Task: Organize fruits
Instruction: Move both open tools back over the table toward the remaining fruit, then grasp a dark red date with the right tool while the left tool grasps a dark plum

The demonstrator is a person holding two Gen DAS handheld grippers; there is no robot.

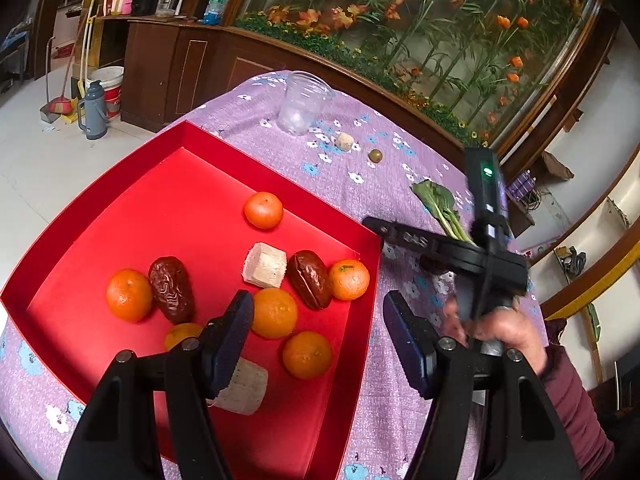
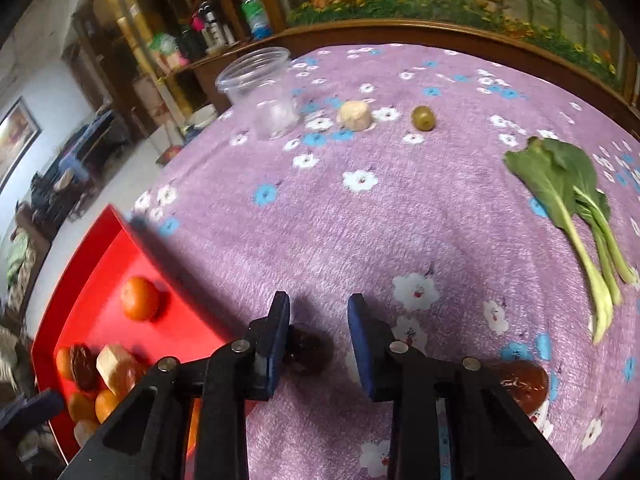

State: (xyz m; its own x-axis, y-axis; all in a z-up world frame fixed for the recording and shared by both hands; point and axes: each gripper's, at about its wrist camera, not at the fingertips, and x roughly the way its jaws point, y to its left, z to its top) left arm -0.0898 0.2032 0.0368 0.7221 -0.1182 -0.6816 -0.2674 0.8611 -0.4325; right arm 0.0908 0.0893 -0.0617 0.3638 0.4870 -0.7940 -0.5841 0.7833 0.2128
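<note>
A red tray (image 1: pixel 100 216) on the purple flowered cloth holds several oranges (image 1: pixel 263 210), two dark dates (image 1: pixel 171 289) and pale cut chunks (image 1: pixel 265 265). My left gripper (image 1: pixel 318 334) is open and empty above the tray's right edge. My right gripper (image 2: pixel 319 336) is open, low over the cloth, with a dark date (image 2: pixel 308 350) lying between its fingers, partly hidden. Another date (image 2: pixel 524 382) lies on the cloth to its right. The right gripper also shows in the left wrist view (image 1: pixel 420 240), beside the tray.
A clear plastic cup (image 2: pixel 260 88), a pale chunk (image 2: pixel 355 115) and a small green fruit (image 2: pixel 423 117) stand at the far side of the table. Leafy greens (image 2: pixel 568 200) lie at the right. A wooden ledge with plants runs behind the table.
</note>
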